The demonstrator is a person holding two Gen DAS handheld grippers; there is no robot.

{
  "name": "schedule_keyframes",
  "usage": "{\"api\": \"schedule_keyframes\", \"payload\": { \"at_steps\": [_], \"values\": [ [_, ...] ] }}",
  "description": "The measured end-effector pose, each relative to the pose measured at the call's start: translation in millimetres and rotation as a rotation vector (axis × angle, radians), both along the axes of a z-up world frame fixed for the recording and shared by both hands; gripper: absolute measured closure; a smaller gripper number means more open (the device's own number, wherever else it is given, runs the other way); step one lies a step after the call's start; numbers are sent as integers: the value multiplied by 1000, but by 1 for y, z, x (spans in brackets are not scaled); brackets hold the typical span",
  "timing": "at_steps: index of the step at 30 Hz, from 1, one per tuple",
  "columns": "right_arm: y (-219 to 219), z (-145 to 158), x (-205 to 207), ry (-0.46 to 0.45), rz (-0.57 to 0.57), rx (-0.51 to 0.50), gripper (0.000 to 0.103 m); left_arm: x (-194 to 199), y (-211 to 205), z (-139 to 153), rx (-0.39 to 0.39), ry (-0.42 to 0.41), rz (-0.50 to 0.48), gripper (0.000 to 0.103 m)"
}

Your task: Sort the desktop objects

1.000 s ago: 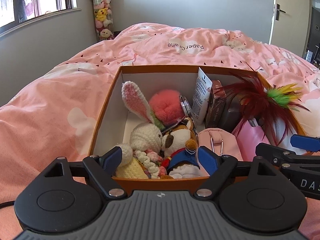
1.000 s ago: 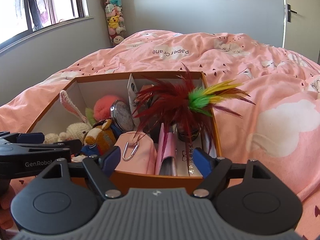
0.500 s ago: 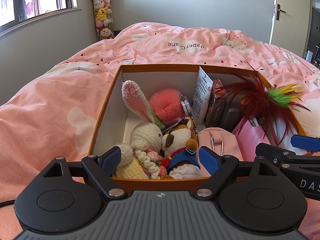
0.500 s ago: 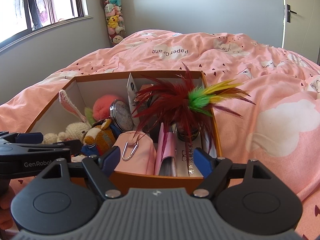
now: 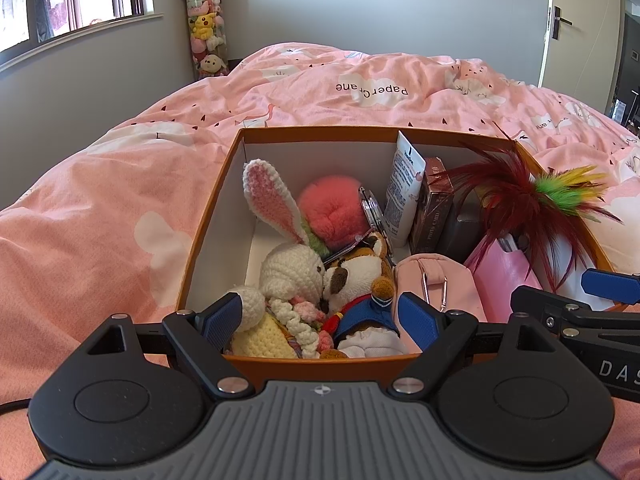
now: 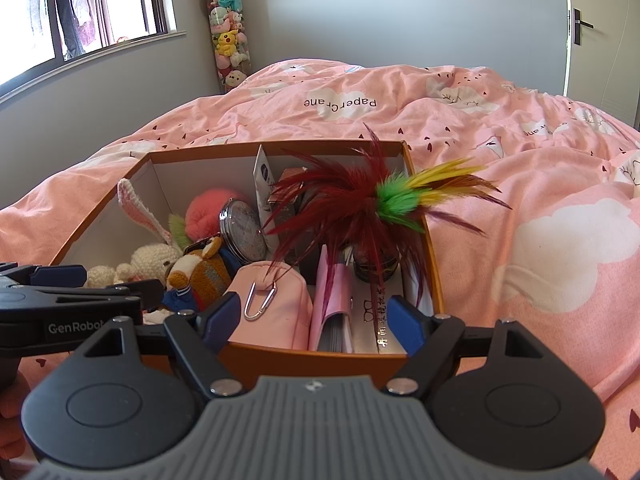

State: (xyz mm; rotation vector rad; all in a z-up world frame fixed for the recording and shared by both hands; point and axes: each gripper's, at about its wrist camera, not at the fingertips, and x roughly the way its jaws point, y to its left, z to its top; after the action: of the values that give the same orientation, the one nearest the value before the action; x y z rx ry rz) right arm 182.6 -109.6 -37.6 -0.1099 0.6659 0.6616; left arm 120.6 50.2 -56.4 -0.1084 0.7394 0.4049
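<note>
I've got both grippers hovering at the near edge of the orange box [image 5: 208, 216], which sits on the pink bedspread [image 5: 100, 200]. My left gripper [image 5: 320, 316] has its jaws spread wide with nothing between the blue pads, poised just over the near wall above the crocheted bunny [image 5: 292, 268] and the little fox plush [image 5: 356, 276], which lean head to head. Behind them sits a fluffy pink pompom [image 5: 334, 210], and next to it a white tube [image 5: 404, 184] stands upright beside a dark carton [image 5: 434, 204]. My right gripper [image 6: 316, 316] is just as wide open and empty, held above the near wall on the box's right half. Right under it there's a pink pouch [image 6: 276, 304] with a silver carabiner [image 6: 260, 302] clipped on, and a pink notebook [image 6: 334, 304] standing on edge just beside the pouch. The feather toy [image 6: 360, 208], dark red with a green and yellow tuft, fans out above the right side and pokes past the rim. A round clock face [image 6: 244, 232] leans up between the plush toys and the tube.
</note>
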Motion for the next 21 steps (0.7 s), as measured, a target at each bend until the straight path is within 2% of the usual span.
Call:
{"api": "schedule_keyframes", "payload": {
  "at_steps": [21],
  "values": [
    [0,-1,0,-3,0,-1,21,0,-4,-2,-2,9,-11,2]
  ]
}}
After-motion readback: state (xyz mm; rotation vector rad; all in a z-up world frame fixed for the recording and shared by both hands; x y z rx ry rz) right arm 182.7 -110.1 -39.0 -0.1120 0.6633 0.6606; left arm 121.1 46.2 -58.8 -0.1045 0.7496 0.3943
